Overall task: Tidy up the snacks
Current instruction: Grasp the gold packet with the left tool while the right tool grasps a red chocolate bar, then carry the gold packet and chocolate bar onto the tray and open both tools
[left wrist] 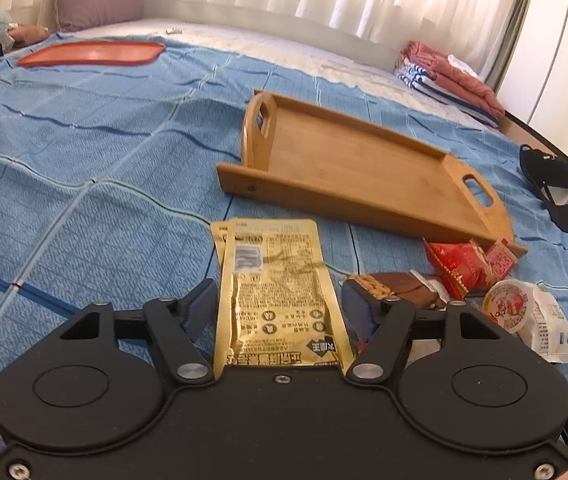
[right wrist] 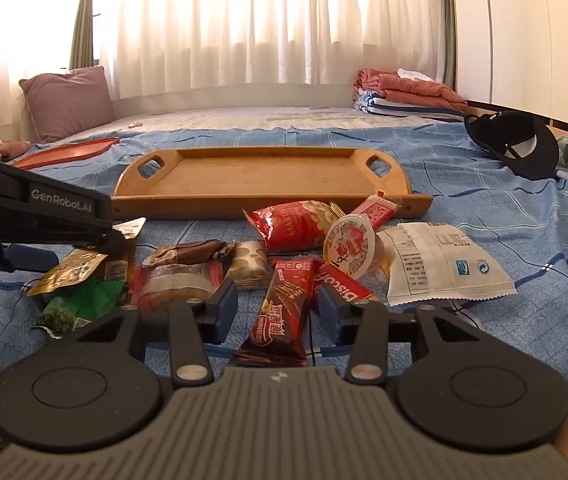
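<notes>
We straddle a gold pouch (left wrist: 279, 292) with our left gripper (left wrist: 279, 304) and a dark red bar (right wrist: 281, 312) with our right gripper (right wrist: 277, 308), jaws apart and unclamped, both bound for the empty wooden tray (right wrist: 259, 196).

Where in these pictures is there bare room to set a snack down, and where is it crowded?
The wooden tray is bare from handle to handle. The blue bedspread lies open between the wooden tray and the orange tray. It is crowded in front of the wooden tray, where the snack pile overlaps.

Gold packet (left wrist: 279, 292) between left claw (left wrist: 277, 304) pads.
</notes>
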`<action>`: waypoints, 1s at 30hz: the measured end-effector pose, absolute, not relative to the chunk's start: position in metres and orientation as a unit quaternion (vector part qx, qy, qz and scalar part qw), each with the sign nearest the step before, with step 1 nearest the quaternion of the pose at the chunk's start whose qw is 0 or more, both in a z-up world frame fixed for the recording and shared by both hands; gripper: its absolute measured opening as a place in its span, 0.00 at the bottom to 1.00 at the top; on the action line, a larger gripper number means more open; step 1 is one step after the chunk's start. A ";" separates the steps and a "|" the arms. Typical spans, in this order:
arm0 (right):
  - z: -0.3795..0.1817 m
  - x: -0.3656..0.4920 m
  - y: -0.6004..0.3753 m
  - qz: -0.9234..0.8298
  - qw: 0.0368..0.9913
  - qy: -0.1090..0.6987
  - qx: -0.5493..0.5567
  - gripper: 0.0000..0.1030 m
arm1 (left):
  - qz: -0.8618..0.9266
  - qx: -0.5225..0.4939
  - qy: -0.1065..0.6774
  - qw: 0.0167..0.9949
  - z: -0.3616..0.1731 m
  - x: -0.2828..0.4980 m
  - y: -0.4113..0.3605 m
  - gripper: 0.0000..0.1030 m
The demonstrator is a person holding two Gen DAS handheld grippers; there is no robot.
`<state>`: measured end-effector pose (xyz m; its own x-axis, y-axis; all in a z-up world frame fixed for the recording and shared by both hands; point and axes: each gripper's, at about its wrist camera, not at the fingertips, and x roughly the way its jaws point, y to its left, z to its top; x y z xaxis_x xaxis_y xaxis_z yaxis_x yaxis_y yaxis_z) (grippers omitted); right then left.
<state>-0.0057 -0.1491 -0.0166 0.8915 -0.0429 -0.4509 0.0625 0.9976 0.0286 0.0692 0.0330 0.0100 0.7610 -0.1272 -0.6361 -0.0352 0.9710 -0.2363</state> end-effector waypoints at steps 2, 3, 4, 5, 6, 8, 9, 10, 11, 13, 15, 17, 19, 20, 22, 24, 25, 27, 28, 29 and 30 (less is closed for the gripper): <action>-0.017 -0.003 -0.151 -0.033 0.972 0.230 0.027 0.54 | -0.024 -0.116 0.347 0.930 0.008 0.070 0.033 0.60; -0.016 -0.002 -0.151 -0.036 0.973 0.227 0.029 0.54 | -0.025 -0.114 0.346 0.931 0.008 0.071 0.033 0.61; -0.016 -0.001 -0.151 -0.037 0.973 0.227 0.028 0.54 | -0.026 -0.112 0.346 0.931 0.008 0.071 0.032 0.60; -0.017 0.001 -0.151 -0.036 0.973 0.228 0.028 0.54 | -0.027 -0.111 0.346 0.931 0.009 0.071 0.032 0.60; -0.017 0.002 -0.151 -0.035 0.972 0.230 0.028 0.54 | -0.027 -0.111 0.346 0.931 0.009 0.071 0.032 0.60; -0.018 0.004 -0.151 -0.034 0.972 0.230 0.024 0.49 | -0.027 -0.112 0.344 0.932 0.011 0.070 0.032 0.59; -0.018 0.005 -0.150 -0.033 0.972 0.231 0.021 0.44 | -0.028 -0.113 0.343 0.932 0.011 0.069 0.033 0.59; -0.018 0.005 -0.150 -0.031 0.972 0.231 0.020 0.43 | -0.029 -0.113 0.342 0.932 0.012 0.068 0.033 0.59; -0.019 0.005 -0.150 -0.030 0.972 0.232 0.018 0.42 | -0.030 -0.113 0.340 0.933 0.013 0.067 0.032 0.59; -0.019 0.005 -0.149 -0.025 0.972 0.234 0.015 0.34 | -0.032 -0.108 0.337 0.935 0.014 0.064 0.031 0.58; -0.019 0.004 -0.149 -0.027 0.971 0.235 0.014 0.30 | -0.034 -0.101 0.332 0.937 0.017 0.061 0.029 0.58; -0.018 0.005 -0.151 -0.024 0.971 0.237 0.020 0.30 | -0.036 -0.093 0.327 0.940 0.019 0.059 0.028 0.58; -0.016 0.004 -0.153 -0.022 0.971 0.237 0.024 0.30 | -0.037 -0.089 0.322 0.942 0.023 0.056 0.026 0.58; -0.014 0.002 -0.154 -0.021 0.971 0.236 0.025 0.30 | -0.039 -0.088 0.320 0.942 0.025 0.055 0.026 0.58; -0.010 0.001 -0.155 -0.016 0.972 0.235 0.026 0.29 | -0.042 -0.088 0.315 0.944 0.030 0.054 0.026 0.58; -0.006 -0.001 -0.157 -0.011 0.972 0.232 0.031 0.28 | -0.045 -0.085 0.312 0.945 0.035 0.053 0.025 0.58; -0.003 -0.001 -0.158 -0.009 0.973 0.230 0.034 0.28 | -0.047 -0.082 0.309 0.946 0.037 0.052 0.024 0.57; 0.001 -0.001 -0.160 -0.006 0.973 0.229 0.040 0.28 | -0.047 -0.075 0.302 0.949 0.041 0.052 0.023 0.57; 0.003 -0.001 -0.161 -0.005 0.973 0.229 0.043 0.28 | -0.048 -0.075 0.300 0.950 0.043 0.052 0.022 0.57; 0.005 -0.002 -0.162 -0.005 0.973 0.227 0.048 0.28 | -0.050 -0.075 0.297 0.951 0.045 0.052 0.021 0.57; 0.007 -0.003 -0.163 -0.005 0.973 0.225 0.051 0.28 | -0.052 -0.076 0.295 0.951 0.047 0.052 0.021 0.57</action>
